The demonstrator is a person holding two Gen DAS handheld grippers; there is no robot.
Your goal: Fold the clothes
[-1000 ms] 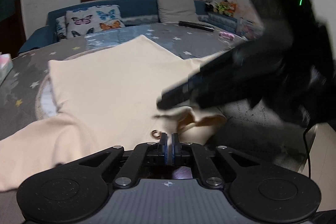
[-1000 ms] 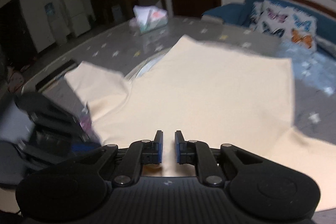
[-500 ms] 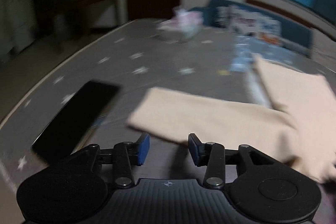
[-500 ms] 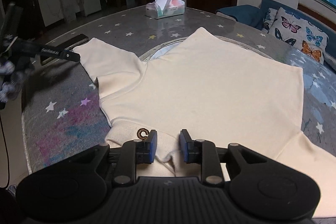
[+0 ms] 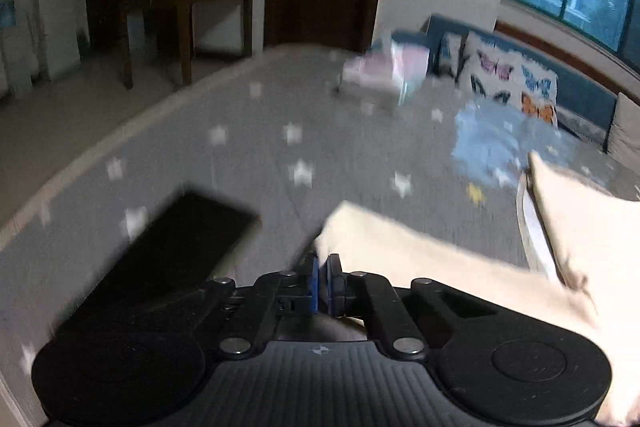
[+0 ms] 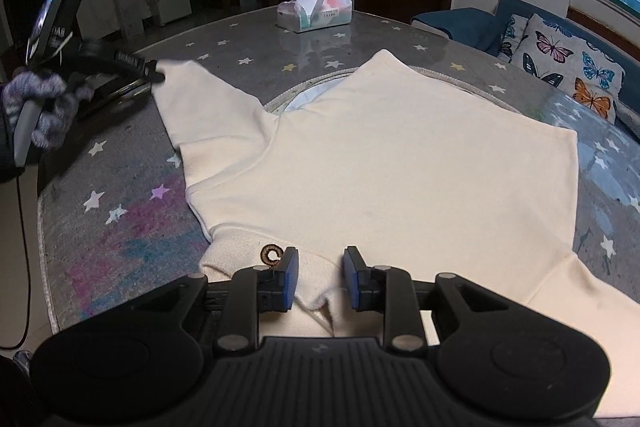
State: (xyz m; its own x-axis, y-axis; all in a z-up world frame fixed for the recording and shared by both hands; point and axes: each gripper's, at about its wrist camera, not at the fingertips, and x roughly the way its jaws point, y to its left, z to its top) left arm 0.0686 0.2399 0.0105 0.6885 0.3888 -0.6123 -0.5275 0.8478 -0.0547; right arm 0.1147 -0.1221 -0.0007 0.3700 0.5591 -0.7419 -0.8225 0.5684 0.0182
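A cream sweater (image 6: 400, 167) lies spread flat on the table, collar nearest the right wrist view. My right gripper (image 6: 320, 275) hangs over the collar (image 6: 318, 301), its jaws apart. A fold of collar lies between the blue pads, untouched by them. A small brown ring emblem (image 6: 272, 253) sits beside the left pad. The left sleeve (image 6: 200, 107) stretches out to the left, and my left gripper (image 6: 158, 77) meets its cuff. The blurred left wrist view shows the left gripper (image 5: 322, 263) shut, with the cuff end of the sleeve (image 5: 400, 247) at its fingertips.
A grey, star-printed cloth covers the round table (image 6: 120, 187). A tissue box (image 6: 314, 13) stands at the far side. A flat black device (image 5: 180, 239) lies left of the sleeve end. A gloved hand (image 6: 36, 107) holds the left gripper. A sofa with butterfly cushions (image 6: 560, 59) stands behind.
My left gripper swung away from the collar to the left sleeve's end, opened there, then shut at the cuff. My right gripper's jaws widened over the collar.
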